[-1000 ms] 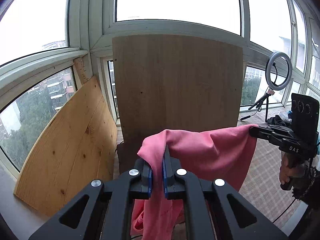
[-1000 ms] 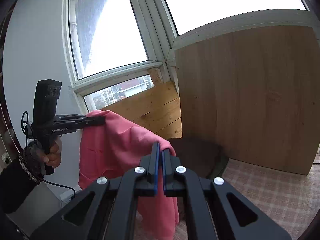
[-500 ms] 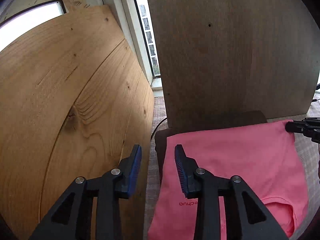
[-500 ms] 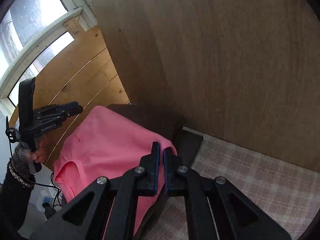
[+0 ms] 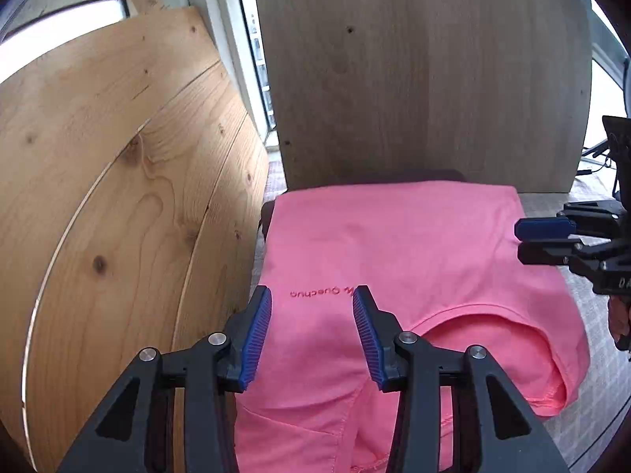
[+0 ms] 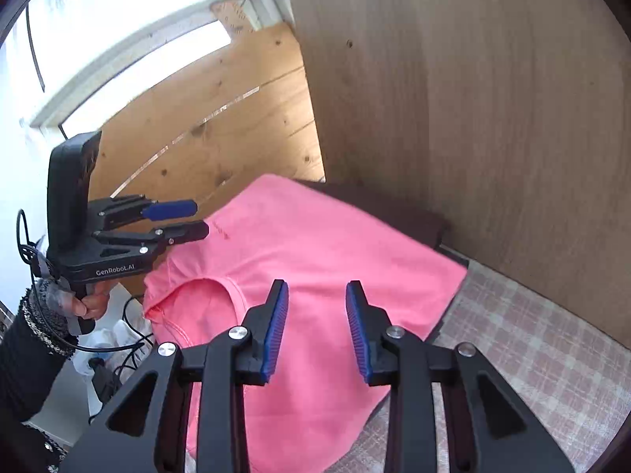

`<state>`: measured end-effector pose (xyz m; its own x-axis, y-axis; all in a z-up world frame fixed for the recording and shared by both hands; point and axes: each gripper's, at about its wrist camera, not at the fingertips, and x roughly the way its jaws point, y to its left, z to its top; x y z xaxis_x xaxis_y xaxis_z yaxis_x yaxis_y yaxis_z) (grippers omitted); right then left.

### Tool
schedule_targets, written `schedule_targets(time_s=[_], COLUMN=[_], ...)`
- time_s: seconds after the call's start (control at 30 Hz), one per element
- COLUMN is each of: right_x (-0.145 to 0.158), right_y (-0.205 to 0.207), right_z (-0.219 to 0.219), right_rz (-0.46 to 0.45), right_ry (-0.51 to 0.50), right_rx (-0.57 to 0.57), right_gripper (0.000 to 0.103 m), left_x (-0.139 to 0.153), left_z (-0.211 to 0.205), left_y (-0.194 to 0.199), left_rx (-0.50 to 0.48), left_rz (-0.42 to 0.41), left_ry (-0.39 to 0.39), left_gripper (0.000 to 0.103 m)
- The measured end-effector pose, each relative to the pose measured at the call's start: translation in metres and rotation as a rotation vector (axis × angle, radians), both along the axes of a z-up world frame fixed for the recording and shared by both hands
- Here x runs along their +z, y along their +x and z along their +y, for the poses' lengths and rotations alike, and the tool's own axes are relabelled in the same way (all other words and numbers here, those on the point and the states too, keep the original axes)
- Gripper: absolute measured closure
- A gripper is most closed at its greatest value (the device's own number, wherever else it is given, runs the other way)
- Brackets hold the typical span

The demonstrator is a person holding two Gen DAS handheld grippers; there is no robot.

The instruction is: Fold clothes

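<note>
Pink shirt (image 5: 394,244) lies spread flat on the dark stool (image 6: 394,205), both the left gripper (image 5: 311,315) and right gripper (image 6: 317,315) hover wide open holding nothing, so I'd pinch matching edges evenly to keep creases straight.

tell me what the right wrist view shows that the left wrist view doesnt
Only the right wrist view shows the hand and dark sleeve holding the left tool, plus cables below it.

Only the left wrist view shows the printed logo on the pink shirt readably, and the right tool from the side.

Both show the shirt spread flat on a dark seat, the pale pine board, the darker wood panel, and both tools open, gripping nothing.
</note>
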<state>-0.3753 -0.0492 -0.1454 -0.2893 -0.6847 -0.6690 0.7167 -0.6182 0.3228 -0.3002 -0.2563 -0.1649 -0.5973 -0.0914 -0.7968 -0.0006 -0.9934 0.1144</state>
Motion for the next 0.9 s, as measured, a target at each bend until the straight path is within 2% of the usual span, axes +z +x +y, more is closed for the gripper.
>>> schedule_targets(time_s=[0.07, 0.1, 0.13, 0.2, 0.23, 0.27, 0.3, 0.33, 0.4, 0.57, 0.6, 0.67, 0.73, 0.8, 0.87, 0.9], right_x=[-0.016, -0.024, -0.016, -0.009, -0.009, -0.010, -0.010, -0.010, -0.011, -0.013, -0.010, -0.005, 0.001, 0.010, 0.022, 0.027], right_y=[0.013, 0.019, 0.028, 0.045, 0.052, 0.060, 0.068, 0.075, 0.091, 0.129, 0.140, 0.161, 0.182, 0.200, 0.213, 0.218], right_z=[-0.015, -0.022, -0.018, -0.012, -0.011, -0.010, -0.009, -0.008, -0.006, -0.001, 0.009, 0.029, 0.049, 0.073, 0.100, 0.111], right_rz=[0.029, 0.043, 0.069, 0.090, 0.086, 0.082, 0.077, 0.073, 0.064, 0.042, 0.026, -0.006, -0.038, -0.069, -0.097, -0.110], right_ry=[0.112, 0.167, 0.168, 0.171, 0.174, 0.177, 0.179, 0.182, 0.187, 0.200, 0.206, 0.217, 0.228, 0.211, 0.173, 0.158], right_rx=[0.011, 0.016, 0.006, -0.001, 0.002, 0.005, 0.008, 0.011, 0.017, 0.032, 0.021, -0.001, -0.023, -0.076, -0.172, -0.226], right_gripper=[0.073, 0.073, 0.073, 0.073, 0.072, 0.070, 0.061, 0.056, 0.056, 0.056, 0.055, 0.054, 0.054, 0.051, 0.041, 0.039], left_x=[-0.021, -0.023, -0.016, 0.010, 0.022, 0.034, 0.041, 0.040, 0.035, -0.017, -0.020, -0.010, 0.012, 0.033, 0.043, 0.048], left_z=[-0.007, -0.009, -0.010, -0.008, -0.008, -0.009, -0.010, -0.010, -0.011, -0.002, -0.003, -0.006, -0.010, -0.011, -0.002, 0.002], left_y=[-0.008, -0.005, 0.001, 0.024, 0.040, 0.056, 0.070, 0.078, 0.092, 0.099, 0.108, 0.138, 0.174, 0.208, 0.226, 0.235], left_rx=[0.058, 0.062, 0.073, 0.070, 0.058, 0.045, 0.040, 0.036, 0.030, 0.079, 0.090, 0.094, 0.117, 0.137, 0.117, 0.107], left_rz=[-0.065, -0.073, -0.067, 0.001, 0.040, 0.079, 0.106, 0.106, 0.103, -0.093, -0.109, -0.093, -0.042, 0.021, 0.053, 0.069], left_ry=[-0.030, -0.023, -0.031, -0.056, -0.034, -0.010, 0.014, 0.026, 0.048, -0.084, -0.081, -0.015, 0.057, 0.139, 0.185, 0.208], left_gripper=[0.061, 0.061, 0.061, 0.063, 0.063, 0.062, 0.059, 0.059, 0.058, 0.058, 0.059, 0.059, 0.057, 0.042, 0.033, 0.032])
